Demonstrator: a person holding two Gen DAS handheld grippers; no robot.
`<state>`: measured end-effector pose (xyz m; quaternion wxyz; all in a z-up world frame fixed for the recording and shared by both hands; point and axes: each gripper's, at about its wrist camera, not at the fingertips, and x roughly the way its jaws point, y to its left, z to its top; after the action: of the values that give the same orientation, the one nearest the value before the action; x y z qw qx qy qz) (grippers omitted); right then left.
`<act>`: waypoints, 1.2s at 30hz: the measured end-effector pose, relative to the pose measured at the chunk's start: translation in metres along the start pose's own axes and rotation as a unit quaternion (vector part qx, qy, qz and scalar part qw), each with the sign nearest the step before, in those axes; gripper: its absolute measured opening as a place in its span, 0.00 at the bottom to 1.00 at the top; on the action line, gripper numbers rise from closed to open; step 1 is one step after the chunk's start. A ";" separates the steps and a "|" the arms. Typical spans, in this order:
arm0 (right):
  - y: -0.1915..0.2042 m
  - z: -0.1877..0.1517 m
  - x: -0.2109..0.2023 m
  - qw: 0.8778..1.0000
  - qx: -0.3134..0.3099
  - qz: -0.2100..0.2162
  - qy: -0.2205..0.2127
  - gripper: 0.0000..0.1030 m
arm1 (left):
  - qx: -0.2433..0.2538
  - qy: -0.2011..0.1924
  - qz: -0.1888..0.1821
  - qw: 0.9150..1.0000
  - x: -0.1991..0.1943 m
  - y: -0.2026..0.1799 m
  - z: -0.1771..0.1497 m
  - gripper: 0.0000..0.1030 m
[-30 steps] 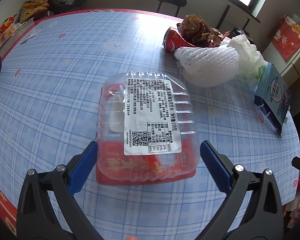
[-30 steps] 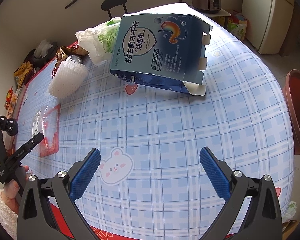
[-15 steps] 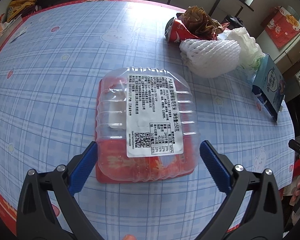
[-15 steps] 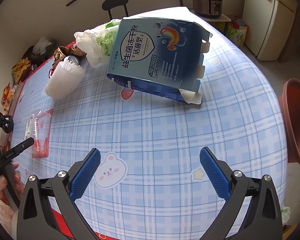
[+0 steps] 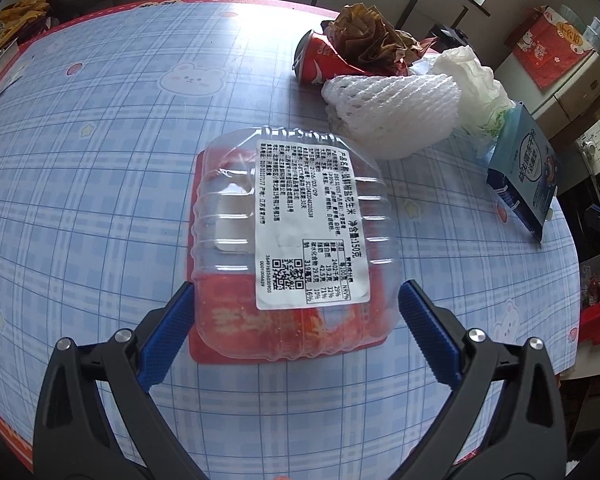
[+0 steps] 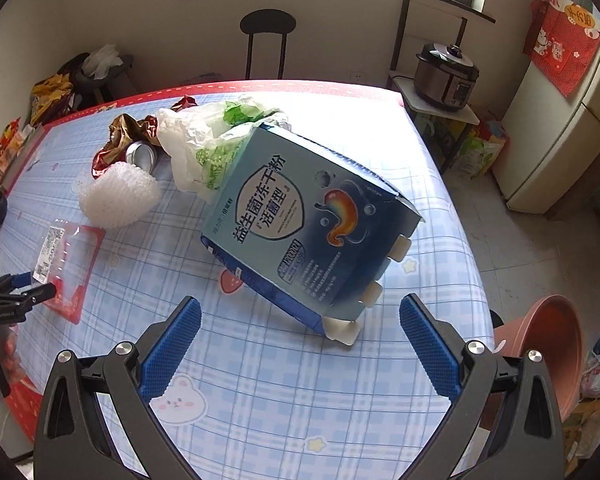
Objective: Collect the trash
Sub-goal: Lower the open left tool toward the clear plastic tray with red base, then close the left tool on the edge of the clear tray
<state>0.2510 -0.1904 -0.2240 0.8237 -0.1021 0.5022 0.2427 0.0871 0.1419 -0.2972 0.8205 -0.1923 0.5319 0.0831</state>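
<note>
A clear plastic food tray [image 5: 292, 240] with a white label lies on a red base, right in front of my left gripper [image 5: 296, 312], whose open blue fingers stand either side of its near end. In the right wrist view the same tray [image 6: 66, 258] shows at far left. My right gripper [image 6: 300, 324] is open just short of a tilted blue carton [image 6: 308, 232], nothing between its fingers. Behind lie a white foam net [image 5: 392, 108], a white plastic bag [image 6: 204, 140], a red can [image 5: 320, 60] and a crumpled brown wrapper [image 5: 368, 36].
The round table [image 6: 280, 400] carries a blue plaid cloth with a red rim. A pink basin [image 6: 548, 344] stands on the floor at right. A stool [image 6: 266, 36], a rice cooker [image 6: 448, 74] and a fridge [image 6: 564, 132] stand beyond the table.
My left gripper has come closer over the tray, its fingers now beside the tray's near end. My right gripper has swung toward the blue carton, which now fills the middle of its view.
</note>
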 end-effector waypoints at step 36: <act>0.196 -0.057 0.059 0.958 -0.233 0.117 0.119 0.71 | -0.038 0.022 -0.167 0.985 -0.011 0.011 -0.010 0.45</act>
<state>0.1305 -0.0277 -0.2885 0.6771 -0.2599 0.5343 0.4341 0.0700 0.1485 -0.2936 0.8030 -0.3113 0.5068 -0.0386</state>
